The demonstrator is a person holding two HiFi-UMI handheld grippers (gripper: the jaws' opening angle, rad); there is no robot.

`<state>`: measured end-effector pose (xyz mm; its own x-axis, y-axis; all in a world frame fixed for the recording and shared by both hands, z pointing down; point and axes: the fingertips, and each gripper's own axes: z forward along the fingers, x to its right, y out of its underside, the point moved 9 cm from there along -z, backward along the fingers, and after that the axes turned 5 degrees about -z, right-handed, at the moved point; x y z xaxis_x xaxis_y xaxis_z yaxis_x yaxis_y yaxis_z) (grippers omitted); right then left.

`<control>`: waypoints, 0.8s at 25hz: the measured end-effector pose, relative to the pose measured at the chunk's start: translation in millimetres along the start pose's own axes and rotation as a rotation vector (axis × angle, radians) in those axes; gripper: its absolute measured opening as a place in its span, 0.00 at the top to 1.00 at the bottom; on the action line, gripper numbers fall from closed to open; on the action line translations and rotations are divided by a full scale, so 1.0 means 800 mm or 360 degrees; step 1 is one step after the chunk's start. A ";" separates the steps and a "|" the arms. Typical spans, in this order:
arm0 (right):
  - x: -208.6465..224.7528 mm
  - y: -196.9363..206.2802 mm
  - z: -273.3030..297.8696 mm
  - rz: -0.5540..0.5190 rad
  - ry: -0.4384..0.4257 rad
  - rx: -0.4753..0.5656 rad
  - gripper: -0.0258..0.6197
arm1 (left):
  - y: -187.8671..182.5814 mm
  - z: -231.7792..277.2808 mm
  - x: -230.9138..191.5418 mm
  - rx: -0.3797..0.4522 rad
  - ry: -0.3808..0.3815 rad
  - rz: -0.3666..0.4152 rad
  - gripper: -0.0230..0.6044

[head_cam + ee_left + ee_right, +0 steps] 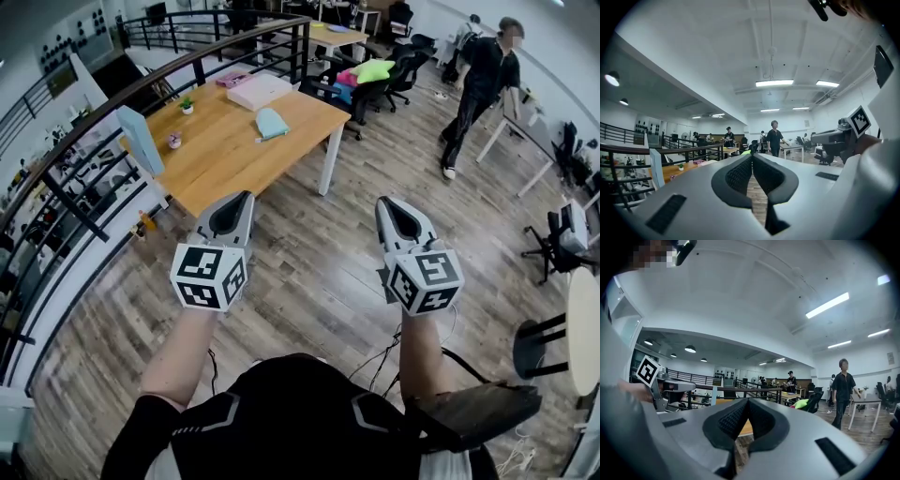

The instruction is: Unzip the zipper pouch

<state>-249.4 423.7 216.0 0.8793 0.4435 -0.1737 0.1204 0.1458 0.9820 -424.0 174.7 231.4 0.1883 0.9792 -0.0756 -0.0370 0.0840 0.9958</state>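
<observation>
A light-blue pouch (272, 123) lies on the wooden table (225, 150), near its right end, well ahead of both grippers. My left gripper (246, 196) is held level over the wooden floor, short of the table's near corner, jaws shut with nothing between them (752, 156). My right gripper (382, 201) hangs beside it over the floor, also shut and empty (747, 401). Neither gripper touches the pouch. In the gripper views the pouch is too small to make out.
On the table stand a pink-and-white box (260, 91), two small plant pots (187, 105) and an upright blue board (141, 139). A black railing (84, 159) runs along the left. A person (483, 84) walks at the far right, near office chairs (375, 80).
</observation>
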 end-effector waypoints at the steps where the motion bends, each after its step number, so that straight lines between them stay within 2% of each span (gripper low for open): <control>1: 0.001 0.000 0.001 0.0002 -0.0006 0.0003 0.95 | 0.000 0.001 0.001 0.0012 0.0001 0.0002 0.91; 5: -0.002 0.005 -0.001 -0.0028 -0.0067 0.0027 0.93 | 0.004 0.000 0.005 0.0032 -0.0007 0.0011 0.91; 6: -0.002 0.006 -0.001 -0.0027 -0.0079 0.0032 0.89 | 0.005 0.000 0.006 0.0029 -0.0001 0.0015 0.90; 8: 0.003 0.007 -0.001 -0.0007 -0.0087 0.0048 0.75 | 0.007 0.003 0.009 0.0008 0.0031 0.0022 0.69; 9: 0.007 0.008 -0.001 0.0005 -0.0082 0.0055 0.70 | 0.008 0.005 0.012 -0.0001 0.0043 0.0022 0.66; 14: 0.026 0.017 -0.004 0.0041 -0.0055 0.0064 0.64 | 0.012 0.017 0.026 0.0007 0.0046 0.0026 0.58; 20: 0.054 0.030 -0.006 0.0063 -0.0061 0.0063 0.60 | 0.019 0.041 0.044 -0.0006 0.0056 0.0034 0.56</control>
<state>-210.8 450.1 231.9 0.9007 0.4137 -0.1325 0.1027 0.0937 0.9903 -385.8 204.5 245.4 0.1530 0.9866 -0.0563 -0.0443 0.0638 0.9970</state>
